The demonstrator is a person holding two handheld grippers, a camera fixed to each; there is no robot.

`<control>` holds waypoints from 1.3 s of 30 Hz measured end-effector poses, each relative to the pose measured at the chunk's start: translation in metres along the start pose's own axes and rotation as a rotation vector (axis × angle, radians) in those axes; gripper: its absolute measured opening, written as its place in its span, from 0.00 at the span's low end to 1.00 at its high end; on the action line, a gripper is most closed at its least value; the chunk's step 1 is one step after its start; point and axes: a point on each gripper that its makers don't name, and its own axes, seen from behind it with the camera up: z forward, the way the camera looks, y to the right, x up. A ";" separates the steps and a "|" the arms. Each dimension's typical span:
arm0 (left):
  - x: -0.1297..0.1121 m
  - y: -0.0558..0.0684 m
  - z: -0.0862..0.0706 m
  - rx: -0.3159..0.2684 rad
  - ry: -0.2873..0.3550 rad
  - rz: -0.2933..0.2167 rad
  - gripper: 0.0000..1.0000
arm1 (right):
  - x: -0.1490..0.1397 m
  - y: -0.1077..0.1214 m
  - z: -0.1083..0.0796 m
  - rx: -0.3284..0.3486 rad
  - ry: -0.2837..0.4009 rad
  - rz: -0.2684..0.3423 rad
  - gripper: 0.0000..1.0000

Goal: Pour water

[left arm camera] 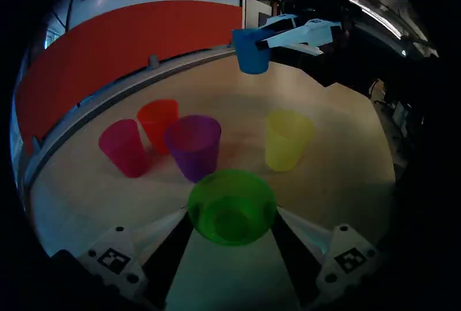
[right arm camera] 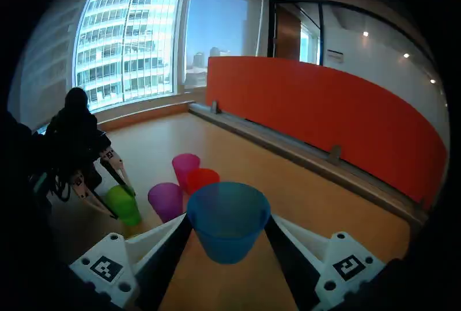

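Clamps the left gripper (left arm camera: 231, 213) on a translucent green cup (left arm camera: 231, 193), with one of its fingers (left arm camera: 170, 231) pressed to each side of the wall. Holds it mouth up and level, low over the wooden counter (left arm camera: 334, 138), base perhaps on the wood, perhaps just off it; impossible to tell.

Clamps the right gripper (right arm camera: 229, 223) likewise on a blue cup (right arm camera: 228, 210), fingers (right arm camera: 297, 235) tight against both flanks. Holds that cup upright too, raised well above the counter and well apart from the green cup, on the far side. No water to be made out in either held cup.

Just past the green cup: a purple cup (left arm camera: 194, 145), a red cup (left arm camera: 157, 121) close behind it, a pink cup (left arm camera: 124, 147) beside those, and a yellow cup (left arm camera: 286, 138) apart on the other side, all upright on the counter. Beyond the counter's edge, an orange partition (left arm camera: 127, 34).

Seems to sit between pickup and pour: both cups gripped, neither tilted. Next probably calls for carrying the blue cup across and above the green cup, setting rim over mouth, then tipping slowly. Calls also for a steady green cup, clear of the purple cup just beside it.
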 end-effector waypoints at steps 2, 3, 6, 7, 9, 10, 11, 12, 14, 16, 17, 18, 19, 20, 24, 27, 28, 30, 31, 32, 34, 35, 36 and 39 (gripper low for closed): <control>0.000 0.000 0.001 -0.002 -0.002 -0.003 0.87 | -0.002 0.000 0.002 0.001 -0.003 0.002 0.91; 0.000 0.000 0.001 -0.004 -0.003 -0.005 0.87 | -0.003 0.000 0.003 0.001 -0.005 0.003 0.91; -0.002 0.000 0.001 -0.008 -0.010 -0.013 0.87 | -0.008 -0.001 0.006 0.004 -0.012 0.006 0.91; -0.003 0.000 0.001 -0.011 -0.019 -0.018 0.87 | -0.009 -0.001 0.007 0.004 -0.016 0.006 0.91; -0.006 0.001 0.001 -0.018 -0.034 -0.029 0.88 | -0.013 -0.001 0.010 0.004 -0.023 0.006 0.91; -0.007 0.002 0.001 -0.024 -0.038 -0.036 0.90 | -0.015 -0.001 0.011 0.005 -0.028 0.006 0.91; -0.008 0.003 0.001 -0.029 -0.043 -0.042 0.91 | -0.017 -0.002 0.012 0.006 -0.031 0.005 0.91; -0.009 0.004 0.001 -0.033 -0.045 -0.048 0.92 | -0.019 -0.003 0.014 0.007 -0.035 0.005 0.91; -0.009 0.004 0.000 -0.034 -0.042 -0.054 0.92 | -0.023 -0.004 0.016 0.010 -0.042 0.003 0.91; -0.010 0.004 -0.001 -0.034 -0.042 -0.056 0.92 | -0.028 -0.005 0.020 0.014 -0.051 0.003 0.91; -0.011 0.004 -0.002 -0.033 -0.043 -0.057 0.92 | -0.031 -0.006 0.021 0.016 -0.056 0.004 0.91; -0.012 0.004 -0.003 -0.032 -0.045 -0.056 0.92 | -0.033 -0.007 0.023 0.017 -0.060 0.004 0.91; -0.013 0.004 -0.004 -0.030 -0.048 -0.054 0.92 | -0.036 -0.008 0.024 0.019 -0.064 0.005 0.91; -0.015 0.004 -0.005 -0.028 -0.052 -0.052 0.92 | -0.038 -0.009 0.026 0.020 -0.067 0.006 0.91; -0.022 0.005 -0.008 -0.022 -0.064 -0.047 0.92 | -0.048 -0.013 0.032 0.026 -0.083 0.010 0.91; -0.025 0.007 -0.011 -0.020 -0.065 -0.049 0.92 | -0.057 -0.014 0.037 0.027 -0.097 0.011 0.91; -0.025 0.007 -0.012 -0.019 -0.063 -0.051 0.92 | -0.060 -0.015 0.038 0.028 -0.101 0.012 0.91; -0.026 0.008 -0.014 -0.017 -0.060 -0.054 0.92 | -0.066 -0.016 0.041 0.029 -0.112 0.014 0.91; -0.027 0.009 -0.015 -0.015 -0.058 -0.054 0.92 | -0.069 -0.017 0.043 0.032 -0.117 0.015 0.91; -0.027 0.009 -0.017 -0.014 -0.056 -0.054 0.92 | -0.072 -0.019 0.044 0.035 -0.122 0.017 0.91; -0.027 0.011 -0.019 -0.011 -0.053 -0.055 0.92 | -0.078 -0.021 0.047 0.041 -0.132 0.020 0.91; -0.027 0.012 -0.020 -0.010 -0.051 -0.055 0.92 | -0.081 -0.023 0.048 0.044 -0.138 0.022 0.91; -0.028 0.013 -0.021 -0.010 -0.050 -0.056 0.92 | -0.083 -0.023 0.049 0.046 -0.144 0.023 0.91; -0.029 0.015 -0.024 -0.013 -0.048 -0.059 0.92 | -0.089 -0.025 0.051 0.049 -0.157 0.023 0.91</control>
